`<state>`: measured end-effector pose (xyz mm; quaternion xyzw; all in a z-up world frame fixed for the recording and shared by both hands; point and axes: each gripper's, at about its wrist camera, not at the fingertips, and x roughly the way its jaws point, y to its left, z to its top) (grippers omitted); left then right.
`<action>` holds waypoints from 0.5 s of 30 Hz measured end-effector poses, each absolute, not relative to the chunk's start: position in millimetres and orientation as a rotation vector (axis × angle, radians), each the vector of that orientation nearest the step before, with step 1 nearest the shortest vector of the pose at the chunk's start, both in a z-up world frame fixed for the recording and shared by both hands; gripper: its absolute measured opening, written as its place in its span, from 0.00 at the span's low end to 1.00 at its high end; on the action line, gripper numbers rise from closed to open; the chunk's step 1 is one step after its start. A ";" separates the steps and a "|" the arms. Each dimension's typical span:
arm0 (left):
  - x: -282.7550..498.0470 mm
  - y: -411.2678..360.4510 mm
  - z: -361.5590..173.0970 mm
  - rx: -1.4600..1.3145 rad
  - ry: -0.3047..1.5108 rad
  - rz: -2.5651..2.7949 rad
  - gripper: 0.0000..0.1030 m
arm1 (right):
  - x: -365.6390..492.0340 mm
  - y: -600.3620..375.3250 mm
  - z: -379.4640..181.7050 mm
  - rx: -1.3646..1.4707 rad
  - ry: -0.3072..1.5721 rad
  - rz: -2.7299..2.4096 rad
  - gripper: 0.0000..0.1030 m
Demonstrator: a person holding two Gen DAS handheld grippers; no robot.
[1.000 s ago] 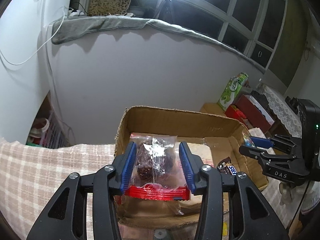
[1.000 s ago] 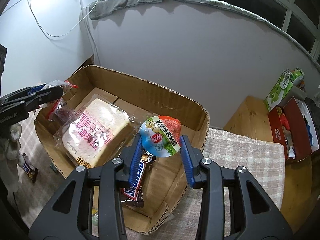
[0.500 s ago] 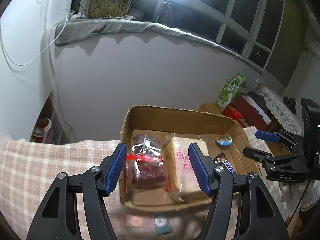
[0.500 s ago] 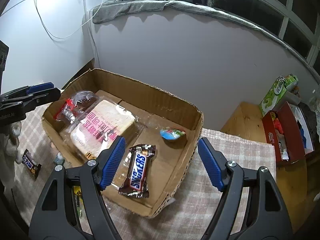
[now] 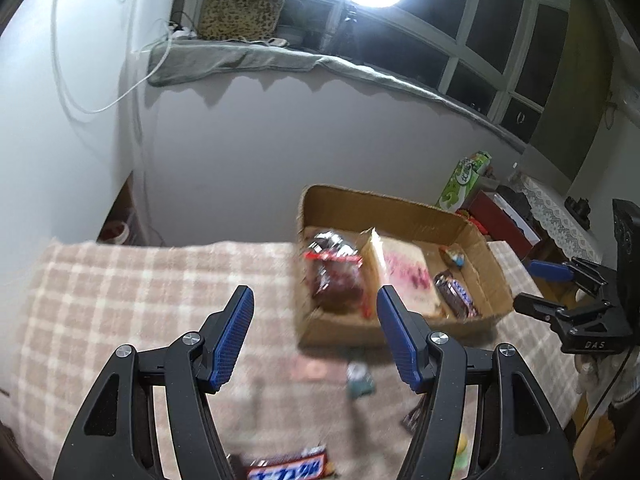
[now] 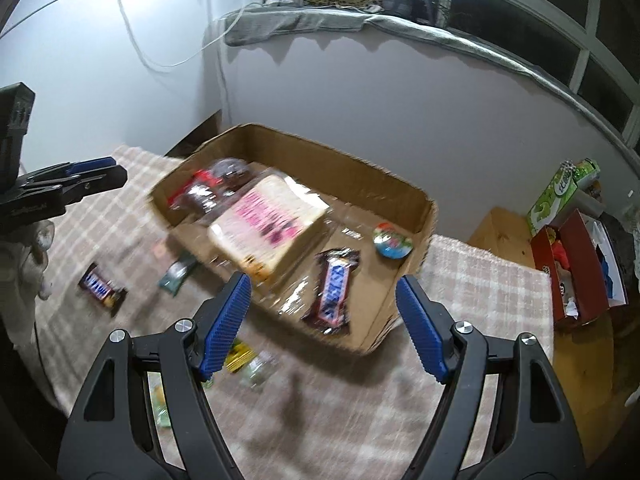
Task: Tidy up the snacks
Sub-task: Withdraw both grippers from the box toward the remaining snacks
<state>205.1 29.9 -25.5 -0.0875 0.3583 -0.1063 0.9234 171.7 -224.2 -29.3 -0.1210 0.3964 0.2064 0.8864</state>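
Both your left gripper [image 5: 314,334] and right gripper [image 6: 322,322] hang open and empty; the cardboard box [image 6: 340,160] sits at the worktop's [image 5: 120,280] far edge, with bare cloth to its left.

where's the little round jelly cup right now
In the right wrist view the jelly cup lies inside the cardboard box, in its right-hand corner, just right of the Snickers bar.

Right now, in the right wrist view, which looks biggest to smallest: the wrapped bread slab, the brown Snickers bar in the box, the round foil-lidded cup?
1. Wrapped bread slab
2. Brown Snickers bar
3. Round foil-lidded cup
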 end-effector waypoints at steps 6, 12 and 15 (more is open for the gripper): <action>172.1 46.6 -33.5 -0.179 0.740 -0.220 0.62 | 144.8 -215.2 -36.6 -0.248 0.849 0.485 0.75; 141.5 47.6 -49.4 -0.099 0.751 -0.262 0.62 | 122.4 -203.9 -48.9 -0.257 0.881 0.532 0.75; 128.3 43.4 -59.5 -0.025 0.751 -0.254 0.62 | 115.4 -198.8 -57.6 -0.258 0.906 0.553 0.75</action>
